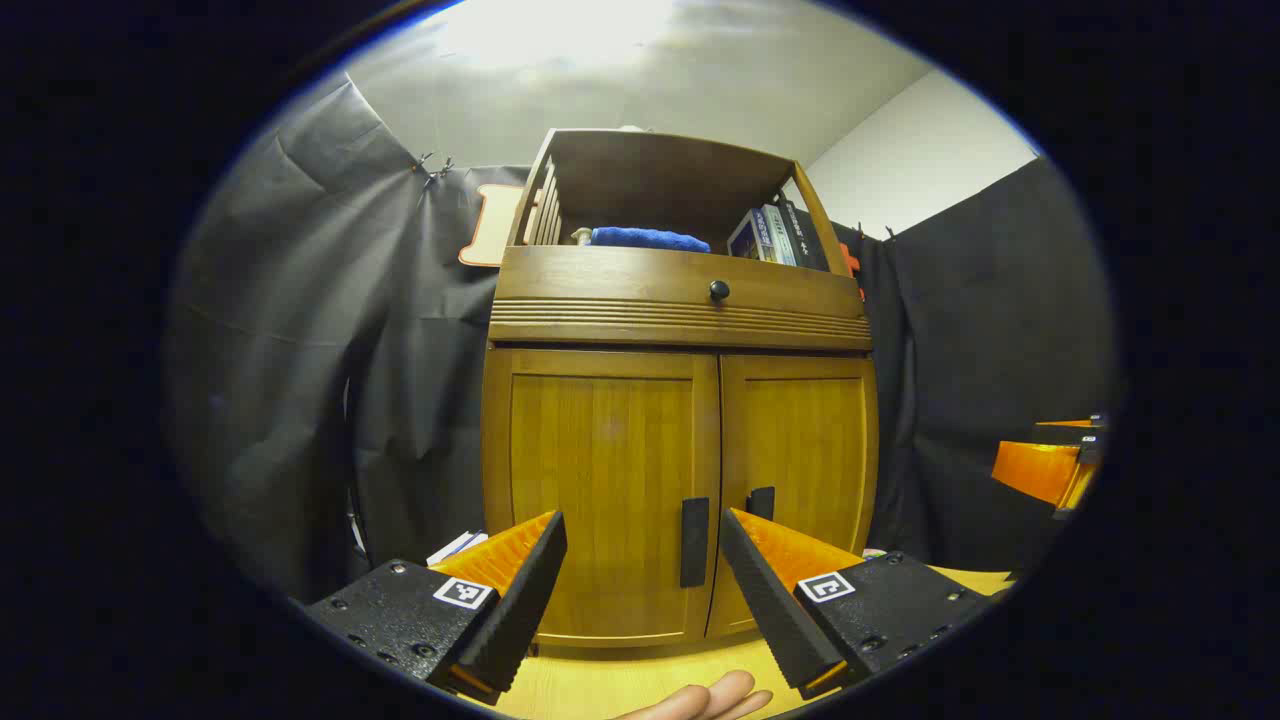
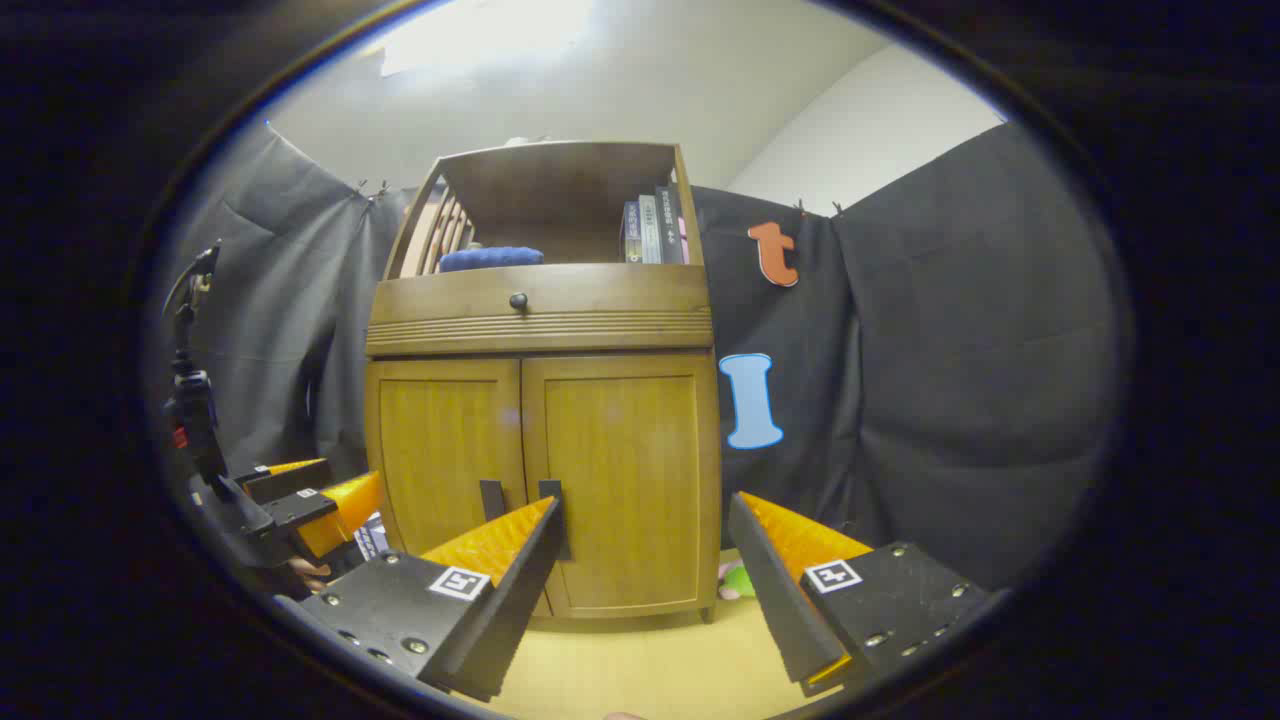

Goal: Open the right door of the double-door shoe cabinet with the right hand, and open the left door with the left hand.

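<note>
Right tool (image 2: 645,550) spread wide, holding nothing, aimed at the shoe cabinet (image 2: 545,440) on the bench (image 2: 650,665). Both doors closed: left door (image 2: 445,450), right door (image 2: 625,470), dark handles side by side at the centre seam. Left tool (image 2: 310,500) low at the left edge, near the cabinet's left side.
</note>
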### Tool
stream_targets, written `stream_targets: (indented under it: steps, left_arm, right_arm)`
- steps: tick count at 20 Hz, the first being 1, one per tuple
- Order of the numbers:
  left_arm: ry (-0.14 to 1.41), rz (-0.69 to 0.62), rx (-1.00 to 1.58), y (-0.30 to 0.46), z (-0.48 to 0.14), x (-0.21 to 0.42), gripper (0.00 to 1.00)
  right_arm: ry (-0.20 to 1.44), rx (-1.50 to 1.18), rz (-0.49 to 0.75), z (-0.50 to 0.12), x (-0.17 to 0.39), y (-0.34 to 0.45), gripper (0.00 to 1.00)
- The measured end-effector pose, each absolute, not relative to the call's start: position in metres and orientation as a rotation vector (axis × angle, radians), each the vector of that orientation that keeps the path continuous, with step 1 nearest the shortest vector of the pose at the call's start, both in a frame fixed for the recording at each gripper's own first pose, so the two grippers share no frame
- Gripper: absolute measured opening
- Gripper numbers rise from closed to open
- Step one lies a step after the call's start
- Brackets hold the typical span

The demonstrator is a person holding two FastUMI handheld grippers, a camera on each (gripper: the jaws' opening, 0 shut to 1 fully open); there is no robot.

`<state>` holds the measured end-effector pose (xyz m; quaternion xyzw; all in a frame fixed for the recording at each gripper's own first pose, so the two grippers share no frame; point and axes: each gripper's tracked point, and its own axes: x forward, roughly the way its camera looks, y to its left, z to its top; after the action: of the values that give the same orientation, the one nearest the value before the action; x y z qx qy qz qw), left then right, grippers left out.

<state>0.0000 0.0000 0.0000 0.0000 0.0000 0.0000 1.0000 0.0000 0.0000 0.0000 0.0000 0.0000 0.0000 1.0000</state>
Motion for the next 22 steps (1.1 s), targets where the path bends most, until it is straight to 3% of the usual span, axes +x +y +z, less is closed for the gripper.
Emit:
stream_targets:
  steps: [3,4,22]
  left_arm:
    - [0.002,0.005,-0.002,0.003,0.000,0.002,0.95]
    - [0.003,0.004,-0.003,0.004,0.000,0.002,0.99]
    - [0.016,0.012,-0.045,0.018,0.001,0.006,0.98]
  right_arm:
    - [0.001,0.000,0.004,0.000,-0.001,0.003,0.94]
    - [0.003,-0.002,0.006,-0.002,-0.002,0.004,1.00]
    - [0.008,-0.012,0.082,-0.023,0.025,0.021,0.99]
